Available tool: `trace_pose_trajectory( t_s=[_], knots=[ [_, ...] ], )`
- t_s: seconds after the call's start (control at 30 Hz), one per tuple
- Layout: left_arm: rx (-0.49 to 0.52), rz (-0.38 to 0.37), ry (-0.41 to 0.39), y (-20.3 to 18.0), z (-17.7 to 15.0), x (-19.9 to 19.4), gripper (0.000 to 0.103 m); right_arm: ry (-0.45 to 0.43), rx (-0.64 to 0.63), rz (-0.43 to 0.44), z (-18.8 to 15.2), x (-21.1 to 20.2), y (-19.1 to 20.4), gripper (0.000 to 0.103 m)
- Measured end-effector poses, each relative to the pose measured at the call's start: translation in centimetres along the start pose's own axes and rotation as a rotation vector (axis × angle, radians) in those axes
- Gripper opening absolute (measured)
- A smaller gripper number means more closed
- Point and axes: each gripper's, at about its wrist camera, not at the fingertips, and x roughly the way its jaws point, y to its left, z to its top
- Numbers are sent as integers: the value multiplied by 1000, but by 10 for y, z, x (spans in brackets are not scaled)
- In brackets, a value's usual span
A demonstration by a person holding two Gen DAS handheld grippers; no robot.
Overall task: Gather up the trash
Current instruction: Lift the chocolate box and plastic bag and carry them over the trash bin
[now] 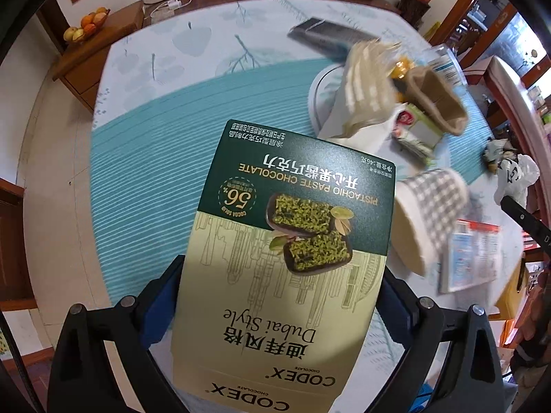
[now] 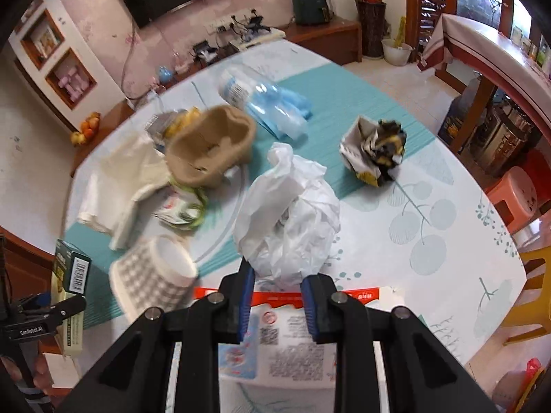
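My left gripper (image 1: 279, 292) is shut on a green and gold Codex chocolate box (image 1: 286, 241) and holds it above the table; the box also shows at the left edge of the right wrist view (image 2: 70, 272). My right gripper (image 2: 277, 282) is shut on a crumpled white plastic bag (image 2: 289, 220) that rests on the table. Other trash lies around: a checked paper cup (image 2: 155, 278) on its side, a brown pulp cup tray (image 2: 210, 144), a clear plastic bottle (image 2: 261, 103), a crumpled black and yellow wrapper (image 2: 378, 148), and a red and white packet (image 2: 292, 337) under my right gripper.
The table has a teal and white leaf-print cloth (image 1: 165, 130). White folded paper (image 2: 124, 186) and small wrappers (image 2: 182, 210) lie by the tray. A dark flat package (image 1: 327, 34) lies at the far side. A fruit bowl (image 1: 86, 27) sits on a side cabinet. Stools (image 2: 516, 199) stand right.
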Motion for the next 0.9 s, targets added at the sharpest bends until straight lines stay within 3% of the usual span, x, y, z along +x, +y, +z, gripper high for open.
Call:
trace_pose_trajectory(
  t_s=[0.43,0.9],
  knots=[
    [13,-59,-116,-71,-49,-97,97,23,-162,182,-27,-84,-1,22],
    [-123,-29,-272,-175,-162,-153,96,-2,-450,386,-77,-170,-61,21]
  ],
)
